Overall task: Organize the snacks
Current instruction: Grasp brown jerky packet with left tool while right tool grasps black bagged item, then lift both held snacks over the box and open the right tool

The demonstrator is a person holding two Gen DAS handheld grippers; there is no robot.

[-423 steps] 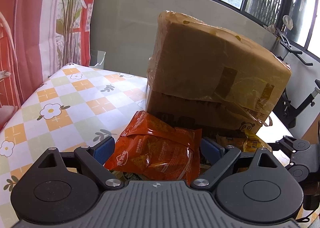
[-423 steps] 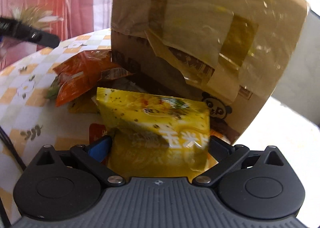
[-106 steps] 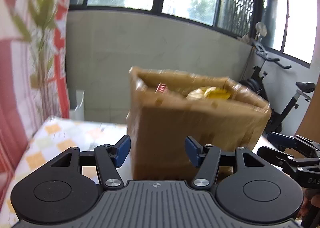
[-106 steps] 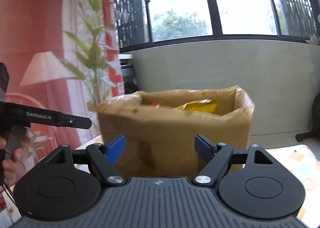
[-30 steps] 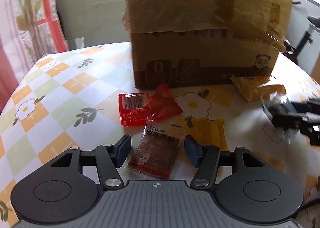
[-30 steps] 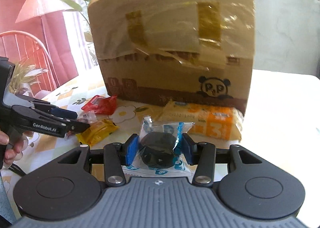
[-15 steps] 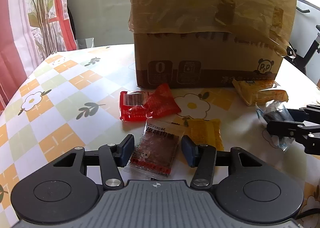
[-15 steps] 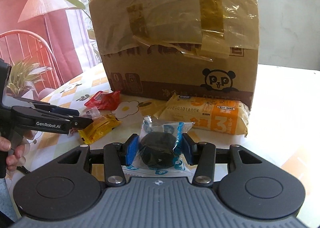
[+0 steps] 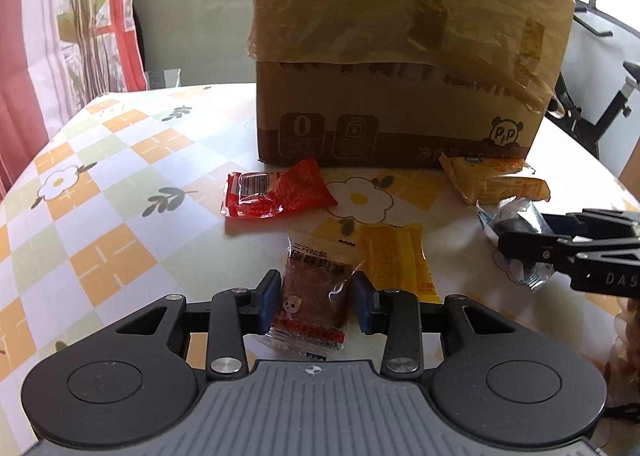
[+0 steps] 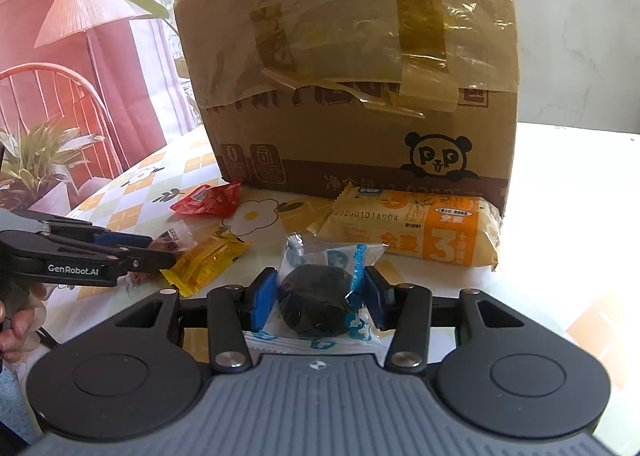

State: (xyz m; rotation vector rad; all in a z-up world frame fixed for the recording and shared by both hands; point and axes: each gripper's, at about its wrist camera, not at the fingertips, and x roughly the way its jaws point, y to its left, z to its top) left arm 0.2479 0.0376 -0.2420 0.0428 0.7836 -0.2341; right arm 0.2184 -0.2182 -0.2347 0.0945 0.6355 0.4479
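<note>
On the flowered tablecloth lies a clear packet of brown jerky (image 9: pixel 314 296). My left gripper (image 9: pixel 316 298) is closing, and its blue pads touch both edges of the packet. My right gripper (image 10: pixel 316 296) is shut on a clear blue-printed packet with a dark round cake (image 10: pixel 314 302) inside. The left wrist view shows that gripper (image 9: pixel 516 244) at the right with the same packet. The left gripper (image 10: pixel 160 252) reaches in from the left in the right wrist view. A tall taped cardboard box (image 9: pixel 400 56) (image 10: pixel 360 76) stands behind the snacks.
A red packet (image 9: pixel 272 192) lies in front of the box. A yellow packet (image 9: pixel 396 260) sits beside the jerky, and an orange bread pack (image 10: pixel 420 232) rests at the box's right corner. The checked tablecloth (image 9: pixel 100 196) stretches left. A person's hand (image 10: pixel 16 320) holds the left gripper.
The left gripper's jaws have narrowed from well apart to touching the jerky packet's edges, and it has edged forward. The right gripper keeps its hold and stays put.
</note>
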